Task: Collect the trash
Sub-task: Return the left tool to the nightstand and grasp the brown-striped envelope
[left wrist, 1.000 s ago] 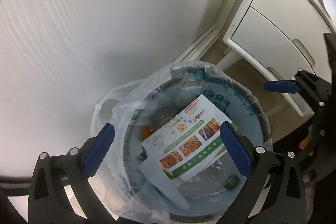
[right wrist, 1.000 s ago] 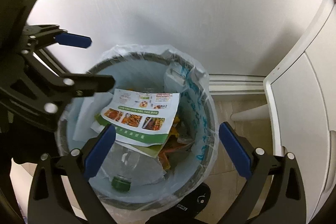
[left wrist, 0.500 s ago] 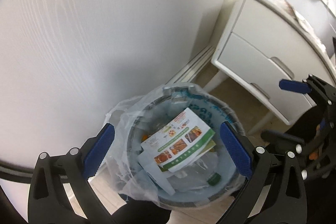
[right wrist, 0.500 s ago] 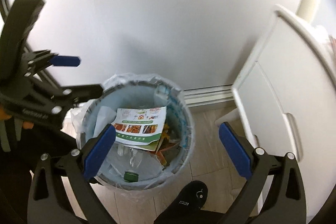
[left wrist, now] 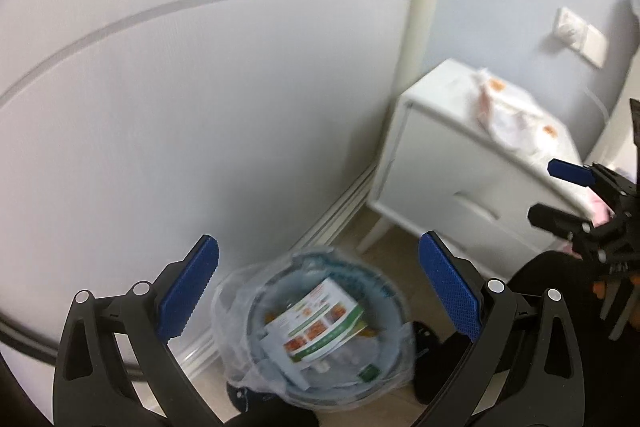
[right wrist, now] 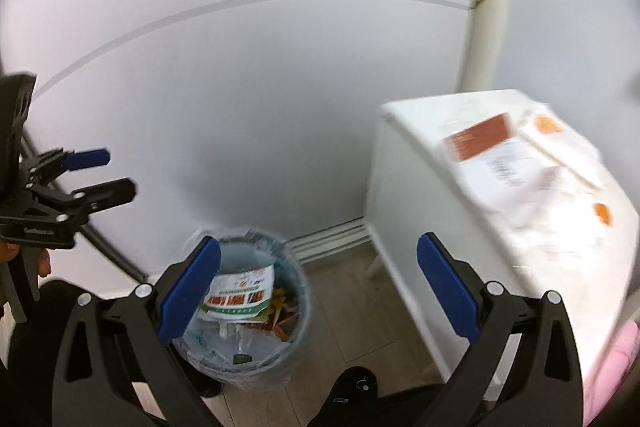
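Note:
A round grey bin (left wrist: 394, 311) (right wrist: 302, 303) lined with a clear bag stands on the floor by the wall. Inside lies a printed food flyer (left wrist: 316, 321) (right wrist: 238, 293) over wrappers and a green bottle cap (left wrist: 369, 373) (right wrist: 241, 359). My left gripper (left wrist: 320, 287) is open, high above the bin, with nothing between its fingers. My right gripper (right wrist: 318, 279) is open too and holds nothing. On the white nightstand (left wrist: 452, 167) (right wrist: 424, 211) lie white wrappers with orange marks (left wrist: 516, 119) (right wrist: 560, 179) and a paper with a red-brown panel (right wrist: 478, 137).
A white wall rises behind the bin, and a pipe (left wrist: 424, 7) runs up the corner. A wall socket (left wrist: 580, 35) sits above the nightstand. The person's dark shoe (right wrist: 354, 385) is on the wood floor beside the bin. Something pink (right wrist: 616, 363) shows at the far right.
Both grippers have risen well away from the bin, which now looks small and low. The nightstand top and the wrappers on it have come into view. Both stayed open.

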Demonstrator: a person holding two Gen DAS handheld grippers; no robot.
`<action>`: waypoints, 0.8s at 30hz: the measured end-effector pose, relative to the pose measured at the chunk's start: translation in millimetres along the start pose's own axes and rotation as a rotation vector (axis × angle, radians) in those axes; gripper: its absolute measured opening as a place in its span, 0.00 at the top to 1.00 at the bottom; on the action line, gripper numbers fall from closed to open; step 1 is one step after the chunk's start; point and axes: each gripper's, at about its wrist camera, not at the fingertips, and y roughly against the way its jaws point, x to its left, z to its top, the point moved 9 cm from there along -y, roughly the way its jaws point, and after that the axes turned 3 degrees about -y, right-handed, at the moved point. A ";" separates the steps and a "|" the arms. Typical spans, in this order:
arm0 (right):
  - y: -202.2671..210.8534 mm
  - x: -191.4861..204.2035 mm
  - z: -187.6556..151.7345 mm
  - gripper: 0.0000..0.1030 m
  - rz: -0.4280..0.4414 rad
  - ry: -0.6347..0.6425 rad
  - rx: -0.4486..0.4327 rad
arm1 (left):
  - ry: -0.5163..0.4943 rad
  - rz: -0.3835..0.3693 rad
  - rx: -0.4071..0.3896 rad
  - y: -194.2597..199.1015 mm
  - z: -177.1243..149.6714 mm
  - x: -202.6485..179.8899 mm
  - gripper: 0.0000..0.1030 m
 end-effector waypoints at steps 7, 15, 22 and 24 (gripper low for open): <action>45.9 -82.8 27.2 0.07 -0.100 -0.127 -0.068 | -0.115 -0.101 -0.051 10.1 44.6 -62.1 0.06; 54.2 -148.2 27.2 0.07 -0.151 -0.209 -0.071 | -0.178 -0.232 -0.040 -21.3 74.5 -134.6 0.06; 33.3 -176.4 30.6 0.07 -0.030 -0.336 -0.063 | -0.223 -0.337 -0.013 -63.6 94.2 -182.6 0.06; 24.8 -183.9 32.5 0.07 -0.010 -0.367 -0.049 | -0.233 -0.358 -0.004 -76.0 98.0 -190.6 0.06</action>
